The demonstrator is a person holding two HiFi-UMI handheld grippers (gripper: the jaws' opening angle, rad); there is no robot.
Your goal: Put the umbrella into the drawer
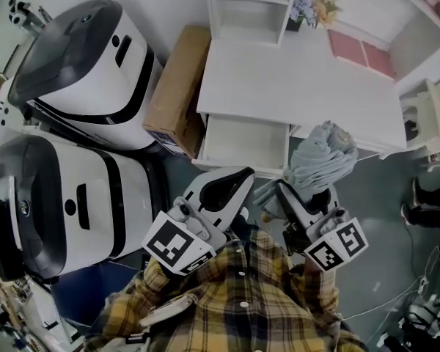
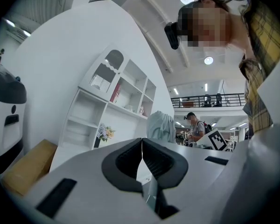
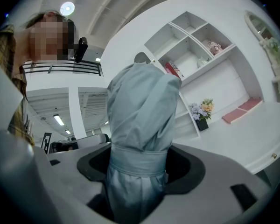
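**Right hand-held gripper clamped on folded umbrella**

Its grey-blue bundle sits at centre right of the head view, beside the open white drawer under the worktop. Left hand-held gripper, lower centre, has its jaws pressed together on nothing.

The white desk carries a flower pot by its back edge, two pink pads beside it; its drawer stands open.
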